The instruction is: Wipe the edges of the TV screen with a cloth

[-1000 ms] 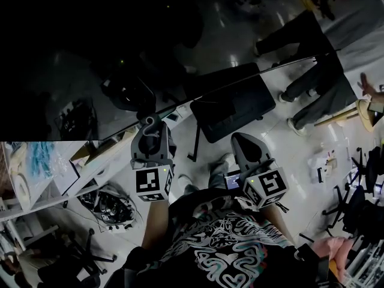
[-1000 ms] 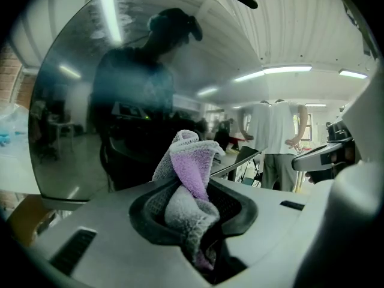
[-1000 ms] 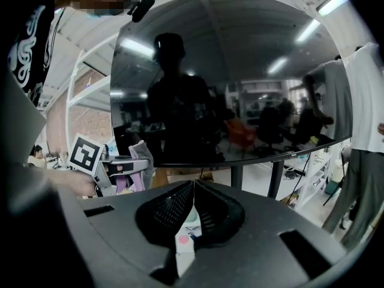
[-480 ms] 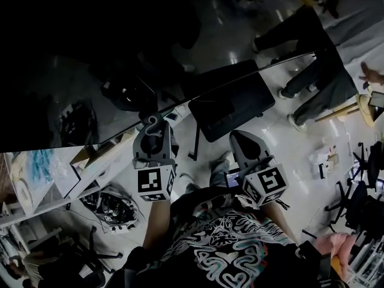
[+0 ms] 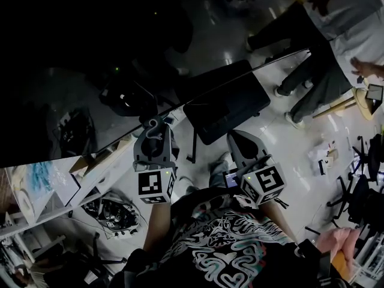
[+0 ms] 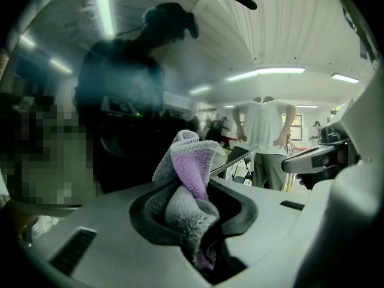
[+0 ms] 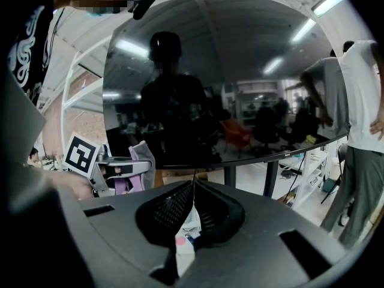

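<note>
The left hand-held gripper (image 6: 193, 212) is clamping the purple-grey cloth (image 6: 191, 176) just below the dark TV screen (image 5: 84, 59) at frame centre (the right hand-held gripper (image 7: 193, 204) is idling, jaws together, empty), so the loosely bunched fabric is probably risking slipping free mid-wipe.

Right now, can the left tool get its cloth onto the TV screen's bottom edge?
Probably yes: the left tool grips the cloth just below the bottom edge of the TV screen, with nothing between them.
</note>
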The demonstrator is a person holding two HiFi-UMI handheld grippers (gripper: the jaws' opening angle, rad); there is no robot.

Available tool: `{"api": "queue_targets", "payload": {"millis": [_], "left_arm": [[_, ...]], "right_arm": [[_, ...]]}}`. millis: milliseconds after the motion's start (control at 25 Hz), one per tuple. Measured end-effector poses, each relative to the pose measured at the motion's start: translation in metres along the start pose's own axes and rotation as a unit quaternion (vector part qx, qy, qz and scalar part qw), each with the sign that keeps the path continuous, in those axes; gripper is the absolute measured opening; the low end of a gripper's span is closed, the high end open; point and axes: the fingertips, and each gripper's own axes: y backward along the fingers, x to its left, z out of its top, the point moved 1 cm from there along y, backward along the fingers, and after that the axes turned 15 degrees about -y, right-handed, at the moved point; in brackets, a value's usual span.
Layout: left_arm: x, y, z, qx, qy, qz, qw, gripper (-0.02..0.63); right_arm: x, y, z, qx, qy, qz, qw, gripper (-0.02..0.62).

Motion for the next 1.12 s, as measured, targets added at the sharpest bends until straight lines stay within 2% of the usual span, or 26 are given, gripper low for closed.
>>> {"api": "queue_targets", "payload": {"millis": [1120], "left_arm": [[-0.031, -0.033, 0.016, -0.012, 0.001, -0.047, 0.9988, 0.114]], "right_arm": [[-0.034, 0.009, 0.011, -0.014, -0.011, -0.032, 0.999, 0.031]]}}
